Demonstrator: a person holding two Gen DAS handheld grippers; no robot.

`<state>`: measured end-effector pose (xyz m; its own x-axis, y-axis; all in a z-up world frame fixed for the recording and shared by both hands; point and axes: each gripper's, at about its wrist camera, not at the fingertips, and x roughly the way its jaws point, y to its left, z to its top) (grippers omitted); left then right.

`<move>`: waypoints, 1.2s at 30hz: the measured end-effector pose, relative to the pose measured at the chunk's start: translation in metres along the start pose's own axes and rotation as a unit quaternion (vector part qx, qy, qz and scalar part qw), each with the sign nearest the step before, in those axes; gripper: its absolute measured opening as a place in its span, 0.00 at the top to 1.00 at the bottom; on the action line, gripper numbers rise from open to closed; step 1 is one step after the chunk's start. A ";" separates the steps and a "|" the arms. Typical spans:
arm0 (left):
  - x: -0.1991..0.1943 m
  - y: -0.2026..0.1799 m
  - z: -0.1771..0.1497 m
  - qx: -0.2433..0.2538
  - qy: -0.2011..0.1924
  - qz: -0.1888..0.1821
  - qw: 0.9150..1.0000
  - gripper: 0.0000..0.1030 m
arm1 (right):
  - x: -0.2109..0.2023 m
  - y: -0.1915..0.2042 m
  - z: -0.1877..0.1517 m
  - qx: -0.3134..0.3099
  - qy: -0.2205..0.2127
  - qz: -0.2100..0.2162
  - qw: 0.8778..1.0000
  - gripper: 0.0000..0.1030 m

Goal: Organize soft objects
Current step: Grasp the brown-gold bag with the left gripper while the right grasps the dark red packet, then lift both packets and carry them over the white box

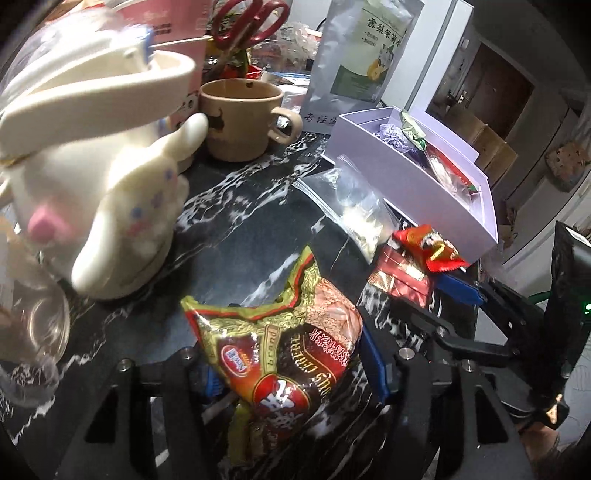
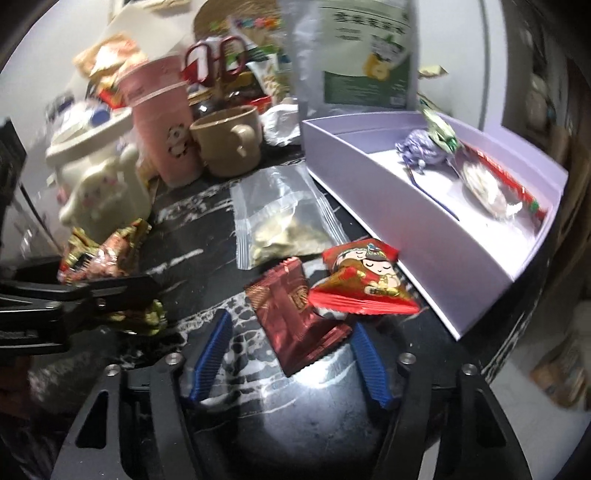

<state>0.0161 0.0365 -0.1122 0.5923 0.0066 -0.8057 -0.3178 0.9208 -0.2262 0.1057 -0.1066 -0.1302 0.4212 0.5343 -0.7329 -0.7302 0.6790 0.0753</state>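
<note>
A gold and red-brown snack packet (image 1: 284,354) hangs over the black marble counter (image 1: 236,240). My left gripper (image 1: 291,365) is shut on it, blue pads pressing both sides. In the right wrist view the same packet (image 2: 103,258) shows at the left in the left gripper (image 2: 110,288). My right gripper (image 2: 291,328) stands open around a dark red packet (image 2: 299,317), its pads apart from it. A bright red cartoon packet (image 2: 364,284) lies partly on top. A clear plastic bag (image 2: 288,221) lies behind. The open lilac box (image 2: 424,266) at the right holds a purple pouch (image 2: 421,151) and other packets.
A white rabbit-shaped jar (image 1: 92,206), a tan mug (image 1: 240,122), a pink tumbler (image 2: 162,122) and red scissors (image 1: 251,22) crowd the back left. A silver tea pouch (image 1: 362,62) stands behind the box. A drinking glass (image 1: 37,325) is at the near left.
</note>
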 end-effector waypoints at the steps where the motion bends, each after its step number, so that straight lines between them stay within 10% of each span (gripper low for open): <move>1: -0.001 0.001 -0.002 -0.001 -0.001 0.000 1.000 0.42 | 0.001 0.004 0.000 -0.012 0.003 -0.013 1.000 0.48; 5: -0.006 0.004 -0.006 -0.004 -0.004 -0.002 1.000 0.42 | 0.000 0.011 -0.002 -0.034 0.008 -0.021 0.999 0.70; 17: -0.019 0.006 -0.023 -0.005 -0.002 -0.014 1.000 0.42 | -0.024 0.020 -0.024 -0.015 0.029 0.015 0.999 0.71; 34: -0.035 0.013 -0.042 -0.014 -0.007 -0.009 1.000 0.42 | -0.029 0.056 -0.041 -0.093 0.013 0.016 0.995 0.48; 36: -0.035 0.014 -0.042 -0.017 -0.005 -0.008 1.000 0.42 | -0.029 0.057 -0.041 -0.092 0.009 0.019 0.996 0.69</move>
<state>-0.0406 0.0324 -0.1100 0.6047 -0.0037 -0.7964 -0.3329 0.9073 -0.2570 0.0301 -0.1041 -0.1323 0.3834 0.5472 -0.7440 -0.8324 0.5537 -0.0217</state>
